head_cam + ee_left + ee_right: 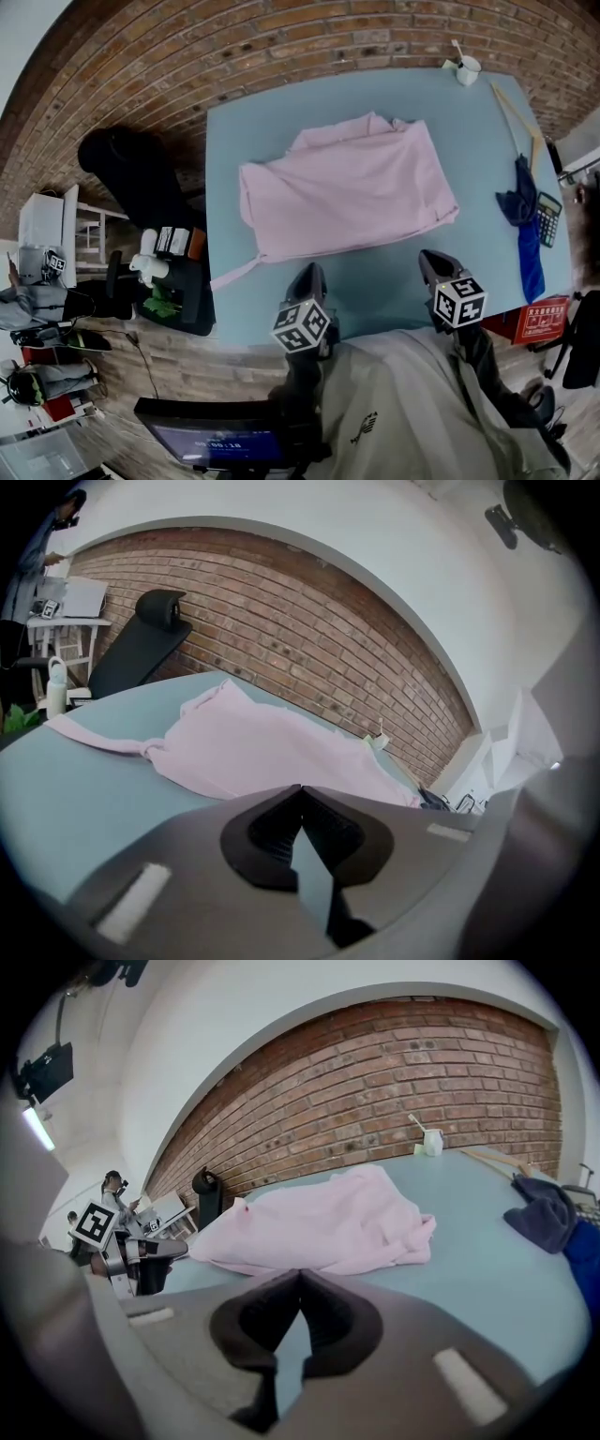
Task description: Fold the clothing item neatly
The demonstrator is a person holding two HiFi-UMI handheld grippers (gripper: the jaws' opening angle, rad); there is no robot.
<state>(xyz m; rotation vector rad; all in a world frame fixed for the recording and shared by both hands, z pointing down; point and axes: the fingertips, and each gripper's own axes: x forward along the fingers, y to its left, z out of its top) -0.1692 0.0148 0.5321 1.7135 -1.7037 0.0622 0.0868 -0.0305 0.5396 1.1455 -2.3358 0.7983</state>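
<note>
Pink garment (347,192); stick (457,49) in white cup (468,71)

The pale pink garment (347,192) is lying in front of me around the middle of the light blue tabletop (469,131), loosely folded and rumpled rather than flat. Its far edge is bunching into soft creases, its left side is doubling over itself, and a narrow strip (234,273) is trailing from its near-left corner toward the tabletop's left edge.
</note>
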